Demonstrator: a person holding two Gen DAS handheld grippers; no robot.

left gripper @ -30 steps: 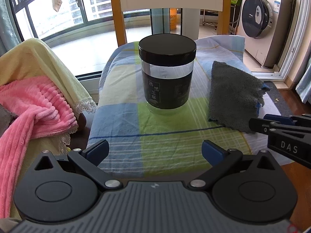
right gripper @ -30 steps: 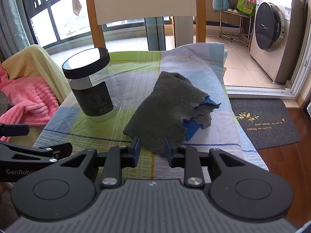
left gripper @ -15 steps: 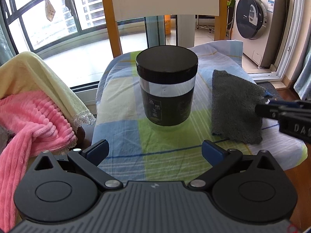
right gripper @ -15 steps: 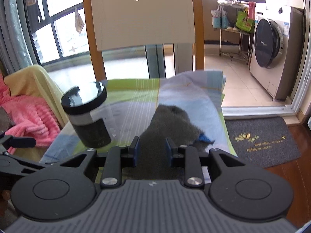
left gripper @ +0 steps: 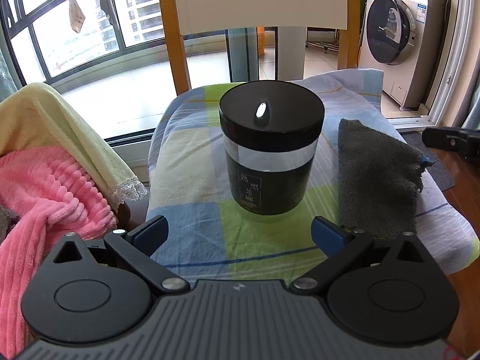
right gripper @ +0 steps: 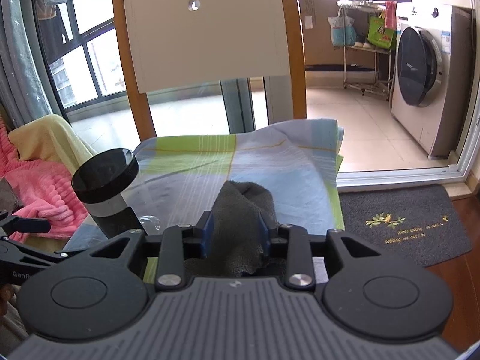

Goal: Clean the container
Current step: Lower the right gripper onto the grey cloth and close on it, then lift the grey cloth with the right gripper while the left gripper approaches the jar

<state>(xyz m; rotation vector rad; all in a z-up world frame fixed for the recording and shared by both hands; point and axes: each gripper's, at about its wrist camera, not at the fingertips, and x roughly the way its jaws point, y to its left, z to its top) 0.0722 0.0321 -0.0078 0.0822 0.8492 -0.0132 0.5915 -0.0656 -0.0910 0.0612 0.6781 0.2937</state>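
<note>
A clear jar with a black lid and dark label (left gripper: 271,156) stands upright on the checked cloth; it also shows at the left of the right wrist view (right gripper: 105,189). A grey towel (left gripper: 376,177) lies to the jar's right. My left gripper (left gripper: 238,234) is open, just short of the jar, empty. My right gripper (right gripper: 235,234) is low over the grey towel (right gripper: 240,210), fingers partly closed with the towel between them; whether the pads press on it I cannot tell.
The checked cloth (left gripper: 192,180) covers a chair seat; the wooden chair back (right gripper: 207,30) rises behind. Pink and yellow towels (left gripper: 45,180) lie at the left. A washing machine (right gripper: 420,72) and a doormat (right gripper: 405,225) are at the right.
My right gripper has dropped and moved forward onto the grey towel, which now sits between its fingers. My left gripper has moved closer to the jar, still open.
</note>
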